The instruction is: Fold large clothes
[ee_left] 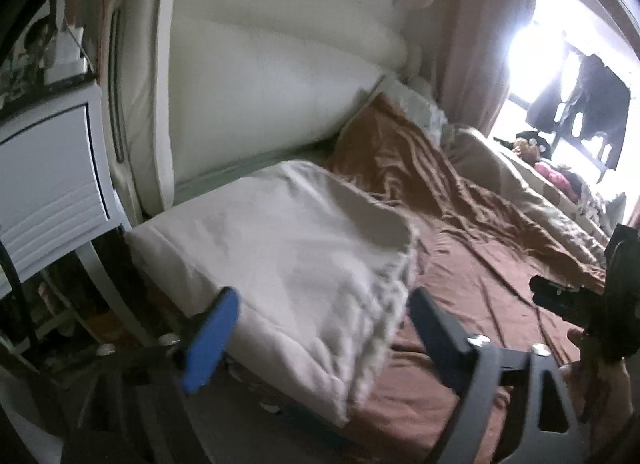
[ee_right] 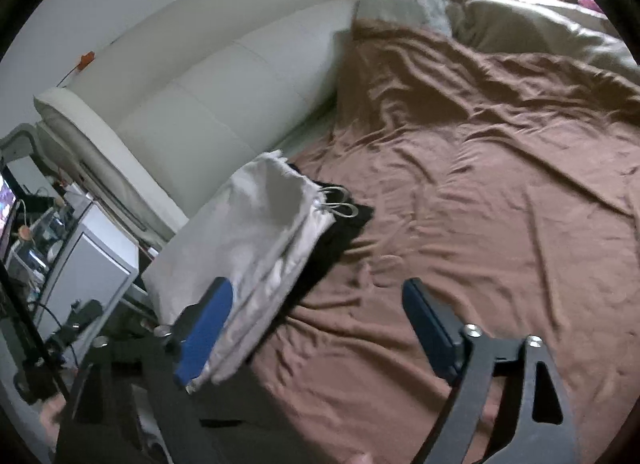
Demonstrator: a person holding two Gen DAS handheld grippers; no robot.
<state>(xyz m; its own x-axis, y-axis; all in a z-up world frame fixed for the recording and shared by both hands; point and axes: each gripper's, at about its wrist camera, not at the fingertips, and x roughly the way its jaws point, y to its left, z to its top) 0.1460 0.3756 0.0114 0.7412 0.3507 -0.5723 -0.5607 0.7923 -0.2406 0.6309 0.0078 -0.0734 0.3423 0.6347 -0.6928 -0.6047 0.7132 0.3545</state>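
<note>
A folded white garment (ee_left: 280, 248) lies at the near left corner of the bed on a brown sheet (ee_left: 480, 284). In the right wrist view the white garment (ee_right: 248, 240) shows a drawstring (ee_right: 340, 205) and lies on top of a folded black garment (ee_right: 340, 232). My left gripper (ee_left: 320, 316) is open and empty, just in front of the white garment's near edge. My right gripper (ee_right: 316, 312) is open and empty, above the sheet (ee_right: 480, 223) with its left finger beside the white garment. The right gripper also shows at the right edge of the left wrist view (ee_left: 580, 296).
A white padded headboard (ee_left: 260, 83) runs along the left of the bed. A white nightstand (ee_left: 48, 167) with clutter stands left of the bed. A beige duvet (ee_left: 520, 183) and pillows lie at the far end. A bright window (ee_left: 560, 63) with dark hanging clothes is beyond.
</note>
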